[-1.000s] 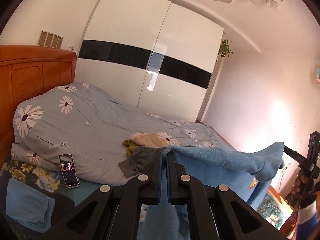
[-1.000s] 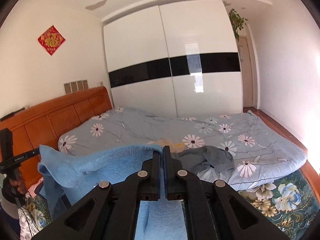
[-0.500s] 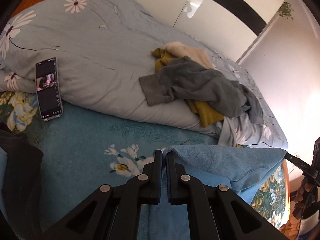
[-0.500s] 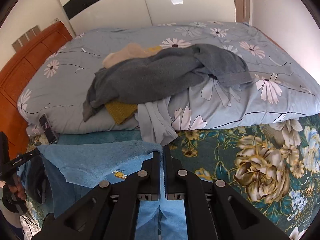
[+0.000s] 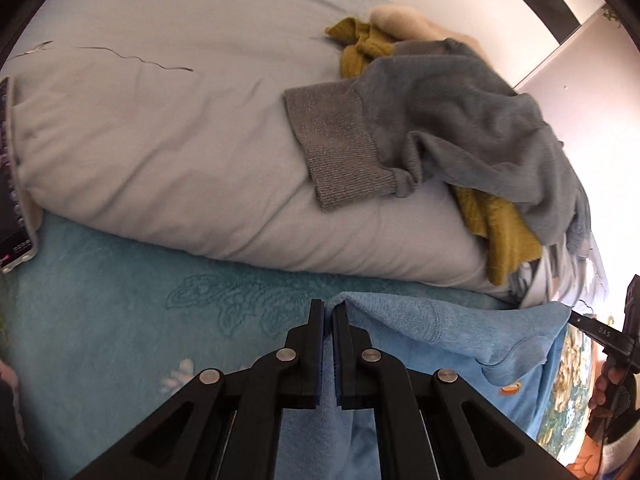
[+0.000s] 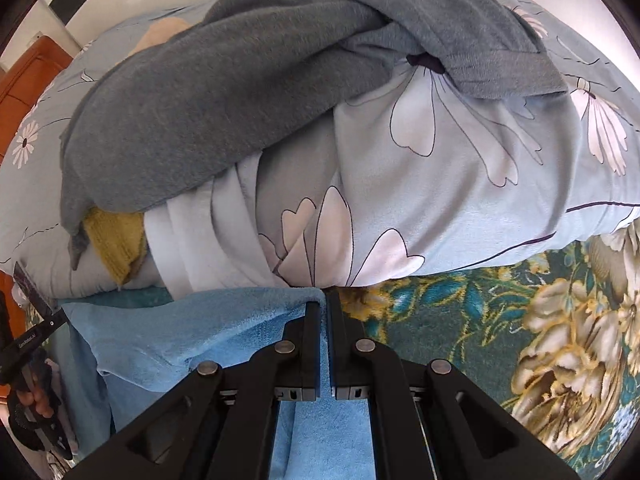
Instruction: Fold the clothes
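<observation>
- Two grippers are clenched on one light blue garment (image 5: 448, 328), each pinching its upper edge between nearly closed jaws.
- Left gripper (image 5: 329, 314): blue fabric runs down through the narrow gap between its fingers and stretches away to the right of the jaws, ending in a drooping corner where the right gripper holds it.
- Right gripper (image 6: 324, 308): the same garment spreads from its jaws to the left, sagging in the middle, with more blue cloth hanging below the fingers.
- Just beneath and ahead of the left jaws lies a teal blanket (image 5: 140, 320) with an embossed flower pattern; the garment hangs above it.
- Ahead of the right jaws and to their right is a dark floral bedspread (image 6: 540, 320) with large gold blooms.
- Further ahead of both pairs of jaws rises a rolled pale blue duvet (image 6: 460, 184) printed with white flowers.
- On top of the duvet, well beyond the jaws, sits a heap of clothes: a grey sweater (image 5: 460, 112) with a ribbed hem, a mustard knit (image 5: 496, 220) under it, and a cream piece (image 5: 400, 20) at the far end.
- Far to the left of the left jaws, a phone (image 5: 12, 200) leans against the duvet edge.
- A gloved hand (image 6: 36, 396) holds the left gripper's handle at the far left of the right jaws' view.
</observation>
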{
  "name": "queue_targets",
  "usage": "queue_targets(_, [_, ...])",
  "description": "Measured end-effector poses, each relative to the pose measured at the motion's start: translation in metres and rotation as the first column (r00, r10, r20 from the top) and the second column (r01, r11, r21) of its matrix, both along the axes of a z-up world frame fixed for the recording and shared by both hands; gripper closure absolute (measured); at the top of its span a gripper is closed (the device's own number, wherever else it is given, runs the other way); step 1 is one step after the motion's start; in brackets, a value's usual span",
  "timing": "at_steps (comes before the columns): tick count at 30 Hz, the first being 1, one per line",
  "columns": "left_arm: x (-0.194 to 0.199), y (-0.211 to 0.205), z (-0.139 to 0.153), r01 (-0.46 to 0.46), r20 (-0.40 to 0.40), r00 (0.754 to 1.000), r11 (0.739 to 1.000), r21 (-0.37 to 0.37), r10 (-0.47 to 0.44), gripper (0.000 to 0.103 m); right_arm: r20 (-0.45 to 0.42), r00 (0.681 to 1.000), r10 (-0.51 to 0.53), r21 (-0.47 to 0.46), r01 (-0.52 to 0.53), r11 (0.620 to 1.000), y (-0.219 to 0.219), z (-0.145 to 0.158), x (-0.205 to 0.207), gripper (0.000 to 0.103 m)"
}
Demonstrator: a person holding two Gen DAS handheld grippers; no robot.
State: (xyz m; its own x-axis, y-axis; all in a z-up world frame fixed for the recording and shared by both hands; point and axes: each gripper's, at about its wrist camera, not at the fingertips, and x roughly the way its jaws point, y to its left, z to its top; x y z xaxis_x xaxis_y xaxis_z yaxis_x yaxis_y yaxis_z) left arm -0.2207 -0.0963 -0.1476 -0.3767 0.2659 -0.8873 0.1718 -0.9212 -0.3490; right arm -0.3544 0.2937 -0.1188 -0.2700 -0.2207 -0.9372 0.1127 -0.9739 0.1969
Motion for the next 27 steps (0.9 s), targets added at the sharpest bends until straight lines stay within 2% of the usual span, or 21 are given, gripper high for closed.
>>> queue_targets(8, [-0.024,0.002,-0.031,-0.014,0.095,0.995,1.000,0.012,0.013,0.096,0.038,0.999,-0.004,0.010,0.003,1.000,-0.004,-0.023,-0.005,0.100])
queue_targets(11, [-0.021,0.003,-0.023,-0.008,0.085,0.996,0.999,0.035,0.005,0.096,0.026,1.000,0.015,0.014,-0.015,1.000,-0.005,-0.015,0.002,0.100])
queue_targets(13, [-0.010,0.007,-0.009,0.012,0.059,0.998,1.000,0.018,-0.013,0.092,0.008,1.000,0.027,0.013,-0.027,1.000,-0.003,-0.004,0.010,0.097])
queue_targets(16, [0.006,0.012,0.011,0.042,0.019,0.999,0.999,-0.010,-0.041,0.073,-0.015,1.000,0.027,-0.016,-0.027,1.000,0.009,0.013,0.028,0.091])
queue_targets(17, [0.014,0.013,0.018,0.042,0.006,0.999,0.999,-0.026,-0.042,0.064,-0.024,0.999,0.024,-0.024,-0.025,0.999,0.015,0.019,0.037,0.083])
queue_targets(18, [0.023,0.014,0.025,0.037,-0.009,0.999,0.998,-0.041,-0.038,0.060,-0.033,0.999,0.023,-0.029,-0.024,0.999,0.020,0.024,0.047,0.080])
queue_targets(24, [0.090,0.016,0.057,-0.024,-0.077,0.997,0.998,-0.057,0.019,0.050,-0.029,0.999,-0.034,-0.050,0.033,0.998,0.061,0.039,0.115,0.078])
queue_targets(27, [0.127,0.018,0.068,-0.059,-0.117,0.992,0.997,-0.054,0.052,0.039,0.013,0.998,-0.069,-0.067,0.069,0.995,0.075,0.023,0.168,0.078])
